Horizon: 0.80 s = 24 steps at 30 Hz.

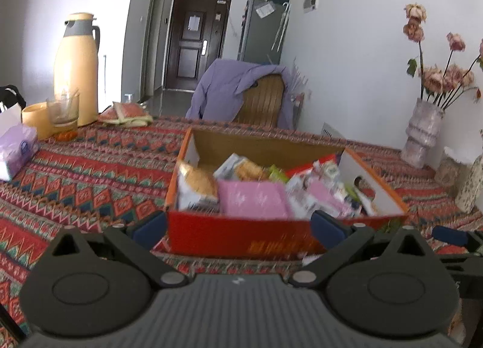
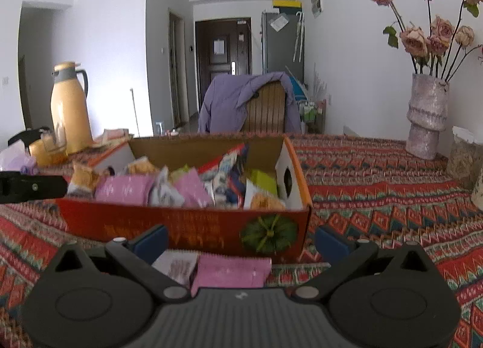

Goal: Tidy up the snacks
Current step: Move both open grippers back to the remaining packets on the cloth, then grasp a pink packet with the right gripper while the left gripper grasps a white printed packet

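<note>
While both claws are hanging wide open and empty before the orange box [image 2: 187, 227] already crowded with snacks, the right gripper [image 2: 241, 242] is hovering over a pink packet [image 2: 232, 269] lying on the patterned tablecloth [image 2: 377, 173] just in front; it should be dropping low and pinching the packet across its flat width, while the left gripper [image 1: 238, 227] is waiting clear.

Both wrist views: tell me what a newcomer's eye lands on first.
The red-orange cardboard box, crammed with snack packets, sits mid-table on the bright patterned tablecloth. A loose pink packet lies outside it, just before the open right gripper. A yellow thermos jug stands far left, a vase of dried roses far right.
</note>
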### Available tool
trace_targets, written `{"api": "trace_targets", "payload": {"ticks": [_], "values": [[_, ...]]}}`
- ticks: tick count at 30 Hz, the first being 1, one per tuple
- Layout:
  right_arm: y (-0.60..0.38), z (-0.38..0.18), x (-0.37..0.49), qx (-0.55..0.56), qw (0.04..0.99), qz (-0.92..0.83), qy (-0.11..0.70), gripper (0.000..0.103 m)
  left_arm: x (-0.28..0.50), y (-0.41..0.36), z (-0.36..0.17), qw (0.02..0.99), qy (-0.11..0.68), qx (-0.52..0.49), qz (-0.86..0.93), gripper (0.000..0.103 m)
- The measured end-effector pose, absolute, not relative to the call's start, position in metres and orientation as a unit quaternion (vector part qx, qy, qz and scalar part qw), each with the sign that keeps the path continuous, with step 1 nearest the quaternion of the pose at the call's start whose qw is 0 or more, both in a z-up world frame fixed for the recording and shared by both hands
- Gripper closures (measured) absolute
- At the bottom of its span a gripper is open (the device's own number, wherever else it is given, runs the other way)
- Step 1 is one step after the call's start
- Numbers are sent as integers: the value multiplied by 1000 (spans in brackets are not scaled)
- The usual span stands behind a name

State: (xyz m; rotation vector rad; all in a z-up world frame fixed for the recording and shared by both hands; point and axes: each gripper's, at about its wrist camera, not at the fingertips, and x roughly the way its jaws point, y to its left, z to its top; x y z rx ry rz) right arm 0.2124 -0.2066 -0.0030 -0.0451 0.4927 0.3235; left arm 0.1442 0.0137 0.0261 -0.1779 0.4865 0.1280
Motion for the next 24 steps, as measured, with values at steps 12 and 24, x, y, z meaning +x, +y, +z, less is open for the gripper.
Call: {"api": "trace_targets", "payload": {"ticks": [12, 24], "values": [[-206, -30, 199, -33, 945, 156, 287, 0, 125, 13, -12, 952, 290, -77, 55, 0], [-203, -36, 209, -41, 941, 142, 305, 0, 126, 15, -34, 953, 286, -95, 25, 0]]}}
